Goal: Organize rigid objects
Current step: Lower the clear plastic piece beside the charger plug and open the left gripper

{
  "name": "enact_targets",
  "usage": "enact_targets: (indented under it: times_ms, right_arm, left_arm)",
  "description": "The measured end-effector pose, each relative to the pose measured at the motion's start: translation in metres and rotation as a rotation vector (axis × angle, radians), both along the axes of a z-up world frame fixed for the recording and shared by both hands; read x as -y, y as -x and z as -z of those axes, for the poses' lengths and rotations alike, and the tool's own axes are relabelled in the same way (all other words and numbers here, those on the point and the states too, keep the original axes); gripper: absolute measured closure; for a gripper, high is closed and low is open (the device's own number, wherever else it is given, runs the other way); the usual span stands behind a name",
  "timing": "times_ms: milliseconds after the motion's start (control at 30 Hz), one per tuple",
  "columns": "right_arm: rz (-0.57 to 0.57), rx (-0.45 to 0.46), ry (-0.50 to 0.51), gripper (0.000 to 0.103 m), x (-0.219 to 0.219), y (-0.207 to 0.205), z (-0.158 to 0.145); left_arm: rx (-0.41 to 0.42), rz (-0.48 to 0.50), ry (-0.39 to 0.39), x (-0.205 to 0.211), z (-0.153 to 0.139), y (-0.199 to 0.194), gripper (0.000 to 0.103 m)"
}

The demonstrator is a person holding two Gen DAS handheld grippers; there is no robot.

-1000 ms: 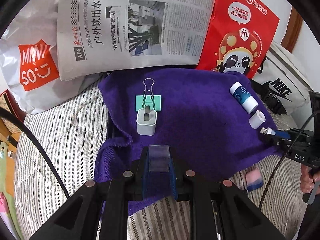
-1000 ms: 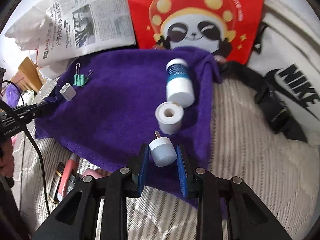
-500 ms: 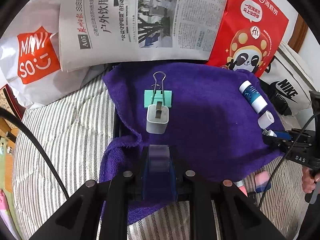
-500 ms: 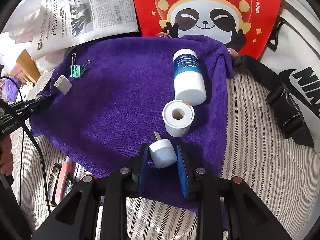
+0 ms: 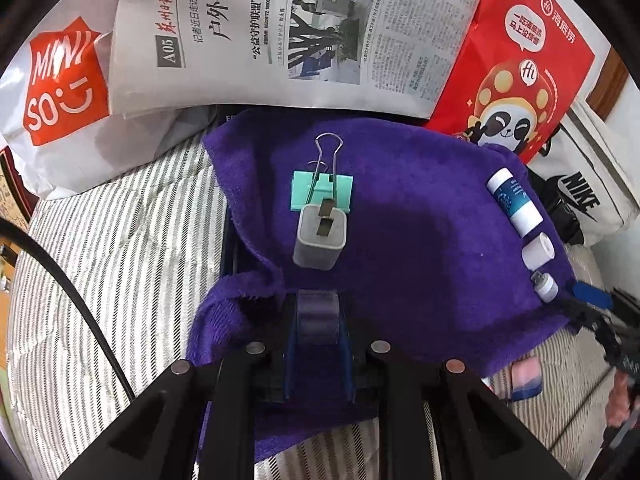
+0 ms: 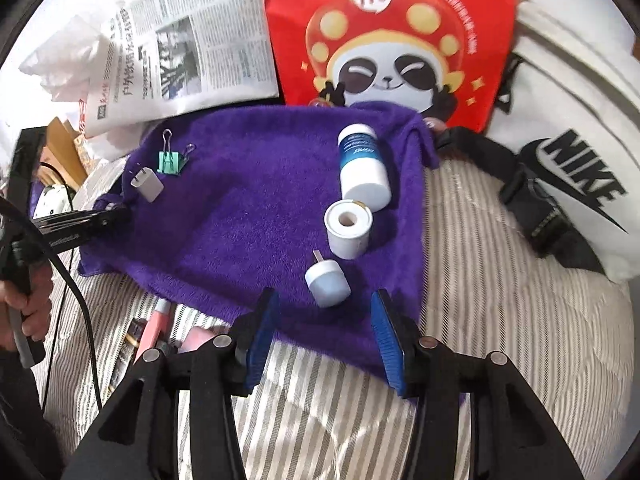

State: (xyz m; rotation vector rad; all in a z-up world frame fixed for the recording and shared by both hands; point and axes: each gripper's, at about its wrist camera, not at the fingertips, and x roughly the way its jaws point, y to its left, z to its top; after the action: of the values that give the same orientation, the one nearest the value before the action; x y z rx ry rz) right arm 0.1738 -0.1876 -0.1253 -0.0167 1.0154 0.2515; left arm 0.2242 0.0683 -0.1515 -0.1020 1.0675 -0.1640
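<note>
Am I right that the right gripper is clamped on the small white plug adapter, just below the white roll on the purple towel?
Not quite: the right gripper is not clamped; its jaws are opening, clear of the small white plug adapter. The right wrist view shows it lying free below the white roll on the purple towel.

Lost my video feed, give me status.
Left gripper shut on clear block. Right gripper opening, small white plug lying free on purple towel. Nothing blocking.

Towel [image 6: 248, 216] as landmark, spread on the bed [image 6: 500, 280]. On its right edge, a row: bottle [image 6: 362, 168] farthest, roll [image 6: 348, 228] next, small plug [image 6: 326, 280] nearest. Far-left corner: binder clip [image 6: 170, 160], charger [image 6: 147, 184] just in front. Newspaper [image 6: 192, 52] and paper bag [image 6: 392, 40] behind.
</note>
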Motion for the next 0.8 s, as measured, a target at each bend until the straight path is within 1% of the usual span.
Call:
enact_targets:
  times_ms: [67, 133, 200, 333, 400, 433, 467, 500, 533, 567, 633, 667, 733, 800]
  right_arm:
    - [0.019, 0.020, -0.017, 0.055, 0.002, 0.010, -0.004]
    - [0.026, 0.017, -0.044, 0.055, 0.008, 0.022, -0.007]
    - [0.037, 0.017, -0.061, 0.055, 0.010, 0.032, -0.008]
    - [0.074, 0.026, -0.047, 0.055, 0.011, 0.053, -0.009]
    - [0.069, 0.032, -0.048, 0.055, 0.010, 0.063, -0.010]
    - [0.068, 0.033, -0.051, 0.055, 0.009, 0.066, -0.010]
    - [0.067, 0.035, -0.053, 0.055, 0.009, 0.068, -0.011]
    - [0.063, 0.037, -0.054, 0.055, 0.008, 0.071, -0.012]
    - [0.060, 0.039, -0.051, 0.055, 0.007, 0.074, -0.013]
    - [0.061, 0.043, -0.049, 0.055, 0.007, 0.077, -0.014]
    - [0.056, 0.048, -0.059, 0.055, 0.008, 0.083, -0.017]
    - [0.053, 0.050, -0.066, 0.055, 0.008, 0.085, -0.018]
    - [0.053, 0.053, -0.072, 0.055, 0.009, 0.090, -0.020]
    - [0.051, 0.054, -0.072, 0.055, 0.010, 0.094, -0.022]
  left_arm:
    - [-0.004, 0.001, -0.018, 0.004, 0.003, -0.003, 0.086]
    - [0.000, 0.000, -0.076, 0.011, 0.006, -0.004, 0.086]
    - [0.015, 0.008, -0.110, 0.017, 0.007, -0.003, 0.085]
    - [0.021, 0.007, -0.109, 0.020, 0.007, -0.002, 0.085]
    - [0.013, 0.005, -0.105, 0.021, 0.008, -0.002, 0.085]
    - [0.009, 0.006, -0.105, 0.021, 0.007, -0.002, 0.084]
    - [0.002, 0.011, -0.101, 0.022, 0.008, -0.004, 0.078]
    - [-0.005, 0.025, -0.091, 0.024, 0.008, -0.003, 0.070]
    - [-0.008, 0.036, -0.089, 0.024, 0.007, -0.001, 0.066]
    - [-0.017, 0.043, -0.105, 0.028, 0.007, 0.000, 0.062]
    - [-0.032, 0.034, -0.153, 0.033, 0.006, 0.003, 0.062]
    - [-0.027, 0.023, -0.156, 0.034, 0.004, 0.006, 0.062]
    - [-0.027, 0.016, -0.128, 0.032, -0.003, 0.014, 0.062]
    - [-0.015, 0.009, -0.115, 0.031, -0.012, 0.023, 0.062]
